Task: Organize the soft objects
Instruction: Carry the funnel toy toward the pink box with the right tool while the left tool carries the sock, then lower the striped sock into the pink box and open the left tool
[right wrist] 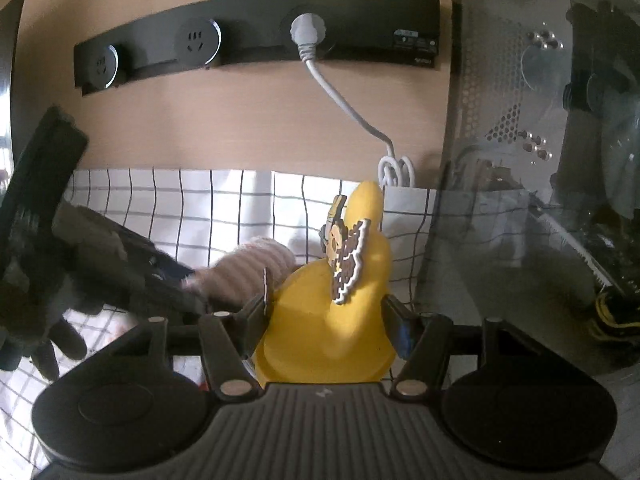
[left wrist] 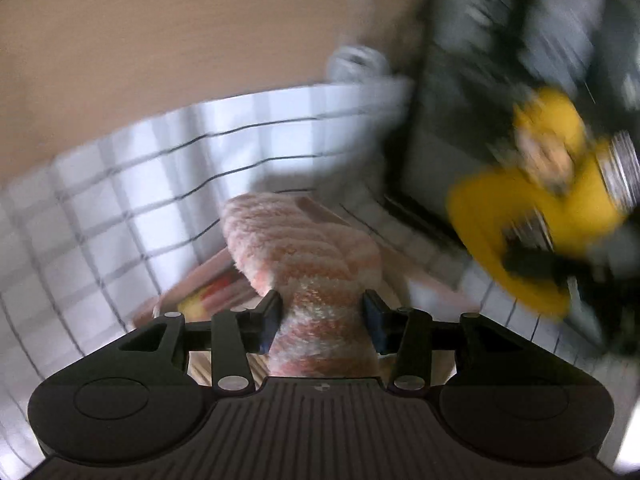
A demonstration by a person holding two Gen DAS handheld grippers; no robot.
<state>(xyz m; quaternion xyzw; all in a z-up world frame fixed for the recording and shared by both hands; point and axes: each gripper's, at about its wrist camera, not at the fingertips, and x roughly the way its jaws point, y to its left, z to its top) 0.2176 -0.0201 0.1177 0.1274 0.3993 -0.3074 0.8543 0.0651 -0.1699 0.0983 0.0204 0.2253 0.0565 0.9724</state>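
Observation:
My left gripper (left wrist: 322, 314) is shut on a fluffy pink-and-white striped sock (left wrist: 308, 248), held above a table with a white checked cloth (left wrist: 120, 200). My right gripper (right wrist: 326, 312) is shut on a yellow soft slipper (right wrist: 332, 316) with a brown cartoon patch (right wrist: 346, 256). In the left wrist view the yellow slipper (left wrist: 532, 204) and right gripper appear blurred at the right. In the right wrist view the pink sock (right wrist: 240, 272) and the left gripper with a gloved hand (right wrist: 60, 280) are at the left.
A black power strip (right wrist: 256, 40) with a white plug and cable (right wrist: 340, 92) is on the beige wall. A glass-sided computer case (right wrist: 540, 160) stands at the right. A pinkish flat item with a yellow-red print (left wrist: 208, 292) lies on the cloth under the sock.

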